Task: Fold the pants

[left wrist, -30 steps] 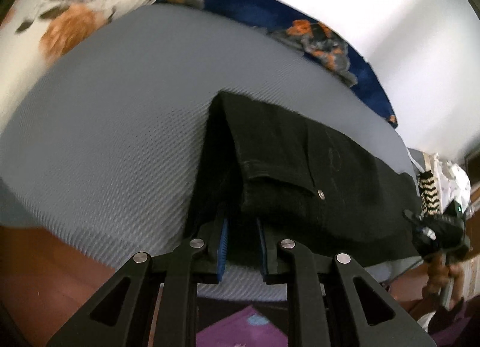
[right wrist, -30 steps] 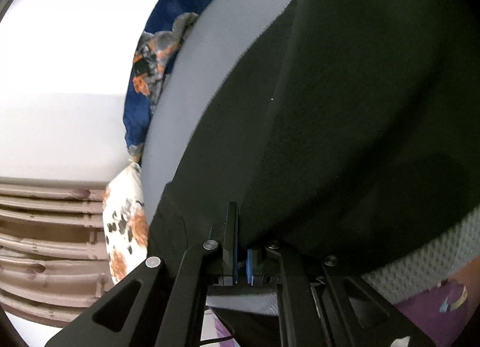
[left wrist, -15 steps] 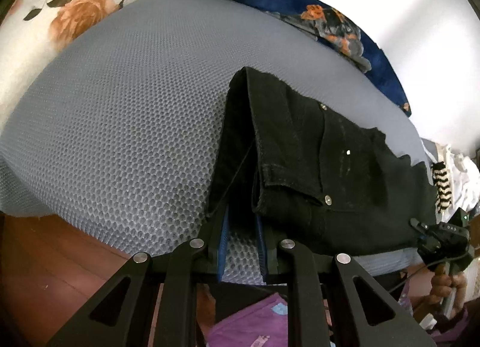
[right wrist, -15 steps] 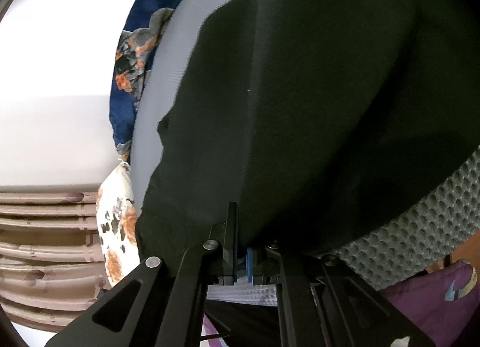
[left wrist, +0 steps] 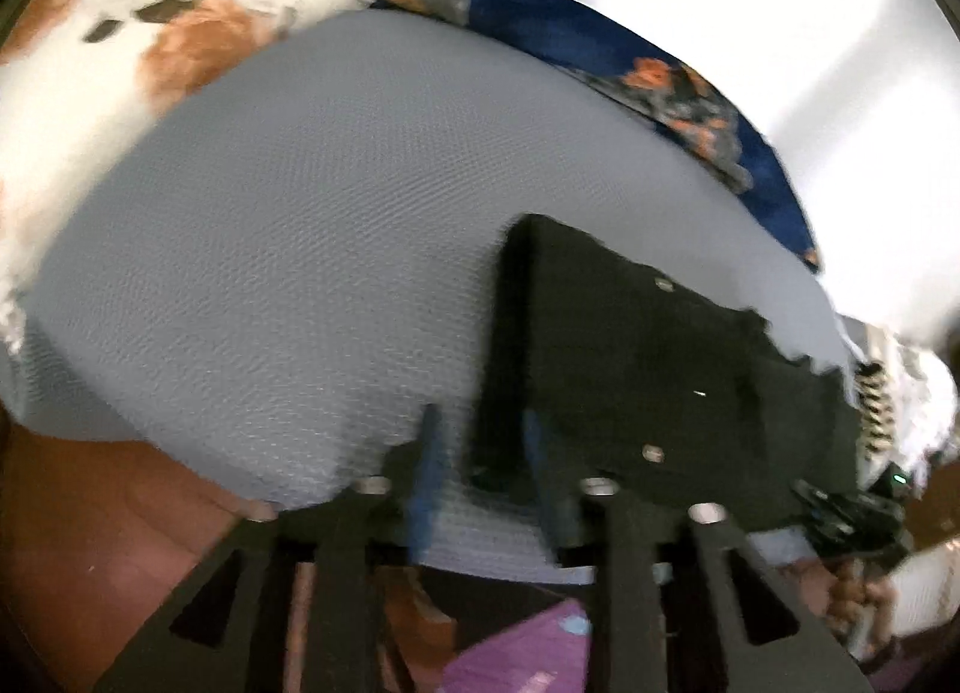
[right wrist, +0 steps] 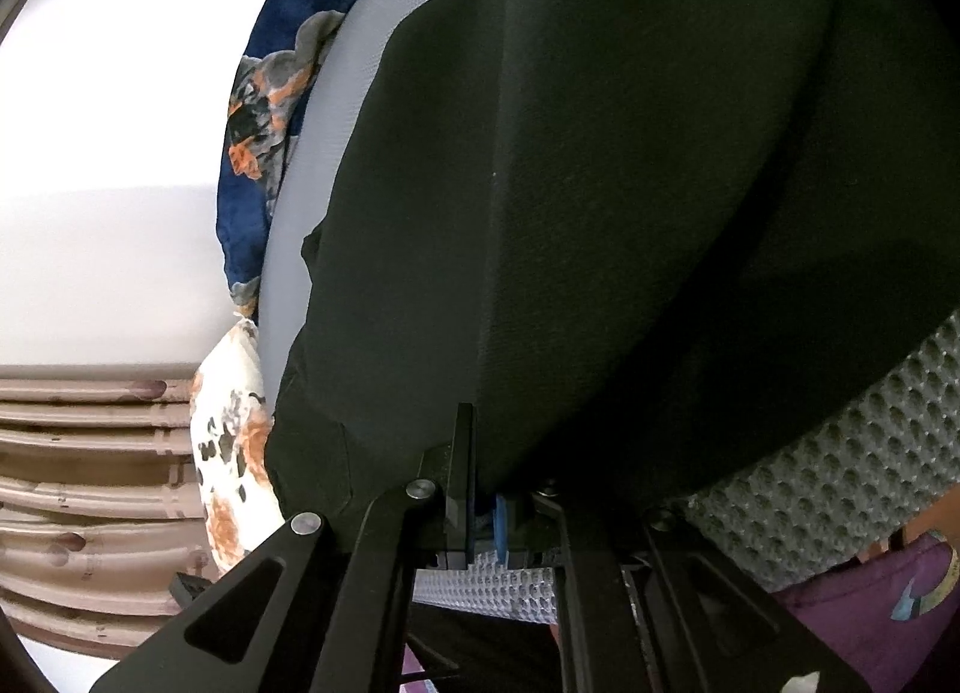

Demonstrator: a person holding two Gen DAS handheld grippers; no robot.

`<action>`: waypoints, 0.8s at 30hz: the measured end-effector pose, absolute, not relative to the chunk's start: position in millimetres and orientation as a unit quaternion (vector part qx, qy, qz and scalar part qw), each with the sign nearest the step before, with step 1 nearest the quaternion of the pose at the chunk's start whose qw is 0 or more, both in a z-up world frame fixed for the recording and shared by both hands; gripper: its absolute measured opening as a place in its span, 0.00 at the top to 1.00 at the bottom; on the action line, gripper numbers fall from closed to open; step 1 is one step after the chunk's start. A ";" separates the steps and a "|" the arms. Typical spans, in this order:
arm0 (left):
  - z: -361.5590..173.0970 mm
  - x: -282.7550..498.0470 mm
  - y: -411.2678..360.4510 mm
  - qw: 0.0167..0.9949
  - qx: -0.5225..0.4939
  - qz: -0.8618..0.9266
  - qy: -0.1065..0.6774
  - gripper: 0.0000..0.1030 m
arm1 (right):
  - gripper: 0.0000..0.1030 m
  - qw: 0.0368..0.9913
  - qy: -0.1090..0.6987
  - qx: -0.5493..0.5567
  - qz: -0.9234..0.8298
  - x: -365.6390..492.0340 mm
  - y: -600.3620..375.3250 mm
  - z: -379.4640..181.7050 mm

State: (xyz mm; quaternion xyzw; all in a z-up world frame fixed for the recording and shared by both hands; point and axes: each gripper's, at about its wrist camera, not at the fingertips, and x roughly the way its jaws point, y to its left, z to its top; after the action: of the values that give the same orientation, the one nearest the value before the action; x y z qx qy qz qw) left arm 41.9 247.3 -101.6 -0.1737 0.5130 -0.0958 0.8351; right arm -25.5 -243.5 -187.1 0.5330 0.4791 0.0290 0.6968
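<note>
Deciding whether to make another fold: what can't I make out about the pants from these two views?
- Left wrist view: motion blur smears the pants; layer edges unclear.
- Left wrist view: the right gripper sits at the frame edge, tiny and blurred.
- Right wrist view: the pants fill the frame; their far end is cut off.
- Right wrist view: dark cloth hides the right gripper fingers' tips.

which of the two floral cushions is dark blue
The navy floral cushion along the mattress's far edge; the other cushion is white with orange blooms.
</note>
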 end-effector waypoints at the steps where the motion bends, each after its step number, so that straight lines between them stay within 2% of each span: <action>1: -100.4 46.4 242.8 0.828 -0.177 -0.111 0.520 0.40 | 0.94 0.698 0.479 0.532 0.030 -25.4 -243.1 -187.0; 11: -122.8 112.8 216.6 0.808 -0.135 -0.141 0.555 0.39 | 0.93 0.696 0.483 0.530 0.037 -23.1 -239.4 -187.8; 12: -126.4 119.1 209.3 0.814 -0.111 -0.139 0.554 0.50 | 0.93 0.697 0.482 0.530 0.038 -22.7 -239.1 -188.1; 13: -129.0 124.8 203.2 0.814 -0.098 -0.144 0.554 0.73 | 0.93 0.697 0.481 0.530 0.040 -22.8 -239.0 -188.5; 20: -122.1 139.9 191.4 0.843 -0.060 -0.127 0.518 0.75 | 0.93 0.703 0.464 0.537 0.055 -22.4 -237.4 -191.8; 23: -132.3 134.1 192.3 0.842 -0.047 -0.121 0.523 0.68 | 0.94 0.698 0.460 0.546 0.062 -23.3 -239.2 -197.5; 24: -132.0 130.2 194.1 0.845 -0.044 -0.113 0.522 0.56 | 0.94 0.697 0.457 0.548 0.067 -23.4 -240.1 -197.8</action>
State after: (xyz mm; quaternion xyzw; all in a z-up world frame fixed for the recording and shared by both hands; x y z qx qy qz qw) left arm 130.2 194.1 -132.0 -0.0441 0.5217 -0.1127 0.8445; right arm -23.4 -240.1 -197.8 0.5480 0.4575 0.0669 0.6971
